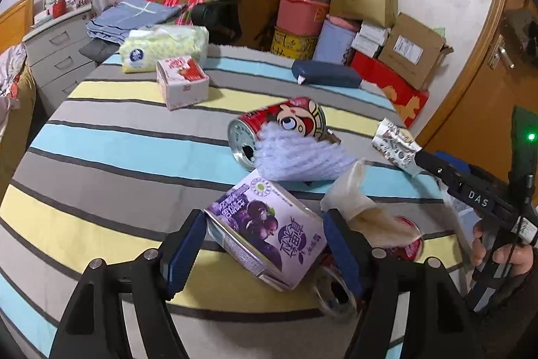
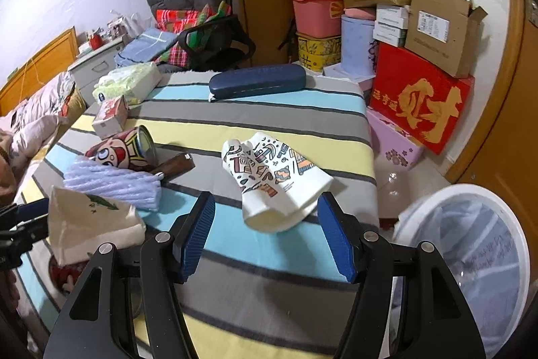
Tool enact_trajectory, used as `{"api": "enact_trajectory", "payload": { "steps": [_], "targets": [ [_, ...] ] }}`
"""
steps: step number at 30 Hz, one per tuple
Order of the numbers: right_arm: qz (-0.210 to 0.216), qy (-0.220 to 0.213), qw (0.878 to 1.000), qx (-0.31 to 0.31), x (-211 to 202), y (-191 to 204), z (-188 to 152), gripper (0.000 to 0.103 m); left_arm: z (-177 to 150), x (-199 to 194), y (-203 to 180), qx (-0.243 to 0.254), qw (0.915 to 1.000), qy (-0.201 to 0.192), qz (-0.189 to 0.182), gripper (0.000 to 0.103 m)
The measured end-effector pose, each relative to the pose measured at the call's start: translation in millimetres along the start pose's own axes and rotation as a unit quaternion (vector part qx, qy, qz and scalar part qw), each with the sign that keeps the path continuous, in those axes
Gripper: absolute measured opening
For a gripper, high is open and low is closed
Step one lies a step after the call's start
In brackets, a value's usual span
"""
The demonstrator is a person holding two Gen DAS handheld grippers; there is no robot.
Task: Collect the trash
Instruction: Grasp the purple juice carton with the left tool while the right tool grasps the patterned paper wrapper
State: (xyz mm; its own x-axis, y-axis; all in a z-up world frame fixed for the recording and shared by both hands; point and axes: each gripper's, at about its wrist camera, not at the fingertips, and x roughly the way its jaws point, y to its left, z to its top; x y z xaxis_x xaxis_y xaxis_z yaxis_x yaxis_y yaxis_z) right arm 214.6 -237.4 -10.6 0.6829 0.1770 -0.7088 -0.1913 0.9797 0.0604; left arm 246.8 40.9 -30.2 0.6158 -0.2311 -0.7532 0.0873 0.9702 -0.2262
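left gripper (image 1: 265, 244): pads shut tight on the purple drink box (image 1: 269, 231), held up over the striped cloth (image 1: 117, 140). right gripper (image 2: 265, 238): spread wide, holding nothing, with the squashed paper cup (image 2: 275, 184) lying on the cloth between its blue pads (image 2: 198, 234). red can (image 1: 279, 127) lay on its side past the purple box, under a blue cloth (image 1: 296, 157). white bin (image 2: 470, 251) sat low beside the table.

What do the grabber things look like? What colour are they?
Both grippers, left gripper and right gripper, have black angular frames with silver round bolts. Their fingers wear ridged blue pads. Seen from the left camera, the right one shows white "DAS" letters and a green light.
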Motion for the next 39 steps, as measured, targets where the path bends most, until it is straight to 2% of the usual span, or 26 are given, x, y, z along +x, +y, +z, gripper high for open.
{"api": "enact_trajectory", "payload": {
  "steps": [3, 5, 10, 11, 13, 16, 18, 22, 28, 31, 33, 35, 36, 39],
  "targets": [
    [0.024, 0.005, 1.000, -0.015, 5.5, -0.3, 2.6, 0.065, 1.1, 8.6, -3.8, -0.005, 0.9999, 0.007, -0.006, 0.072],
    [0.042, 0.007, 0.999, -0.023, 9.2, -1.2, 3.8, 0.065, 3.1, 12.8, -7.4, -0.010, 0.9999, 0.008, 0.002, 0.074],
    [0.035, 0.023, 0.998, -0.037, 20.2, 0.3, 3.4, 0.064, 5.4, 21.1, -15.7, 0.000, 0.9999, 0.012, 0.007, 0.075],
    [0.038, 0.024, 0.998, -0.035, 21.2, -1.5, 4.4, 0.062, 5.9, 22.8, -17.1, 0.001, 0.9999, 0.015, 0.008, 0.075],
    [0.040, 0.028, 0.998, -0.029, 23.2, -3.6, 5.0, 0.047, 5.7, 27.9, -18.7, 0.007, 0.9995, 0.025, 0.019, 0.075],
    [0.045, 0.031, 0.998, -0.022, 24.5, -4.9, 4.4, 0.033, 3.3, 30.2, -15.4, 0.010, 0.9988, 0.034, 0.034, 0.075],
    [0.051, 0.033, 0.998, -0.019, 24.6, -4.1, 3.3, 0.028, 2.0, 28.5, -11.3, 0.010, 0.9987, 0.034, 0.037, 0.075],
    [0.056, 0.032, 0.998, -0.010, 25.0, -2.9, 2.6, 0.027, 0.8, 24.2, -0.2, 0.002, 0.9981, 0.030, 0.054, 0.075],
    [0.058, 0.030, 0.998, 0.000, 23.8, -1.9, 0.6, 0.026, 6.5, 16.2, 6.4, -0.011, 0.9994, 0.002, 0.032, 0.075],
    [0.058, 0.028, 0.998, 0.002, 23.6, -0.6, -0.2, 0.026, 9.7, 19.6, 6.7, -0.022, 0.9995, 0.003, 0.025, 0.064],
    [0.059, 0.027, 0.998, 0.002, 23.6, 0.3, -0.3, 0.026, 9.2, 23.1, 5.3, -0.021, 0.9996, 0.007, 0.017, 0.063],
    [0.057, 0.027, 0.998, 0.002, 23.6, 0.7, -0.5, 0.025, 7.1, 28.5, 2.8, -0.017, 0.9996, 0.017, 0.017, 0.044],
    [0.057, 0.026, 0.998, 0.002, 23.1, 0.8, -0.8, 0.025, 6.6, 30.4, 2.8, -0.019, 0.9995, 0.021, 0.012, 0.041],
    [0.057, 0.024, 0.998, 0.005, 21.2, 1.0, -1.8, 0.025, 5.5, 28.8, 2.3, -0.021, 0.9996, 0.018, 0.010, 0.038]
  ]
}}
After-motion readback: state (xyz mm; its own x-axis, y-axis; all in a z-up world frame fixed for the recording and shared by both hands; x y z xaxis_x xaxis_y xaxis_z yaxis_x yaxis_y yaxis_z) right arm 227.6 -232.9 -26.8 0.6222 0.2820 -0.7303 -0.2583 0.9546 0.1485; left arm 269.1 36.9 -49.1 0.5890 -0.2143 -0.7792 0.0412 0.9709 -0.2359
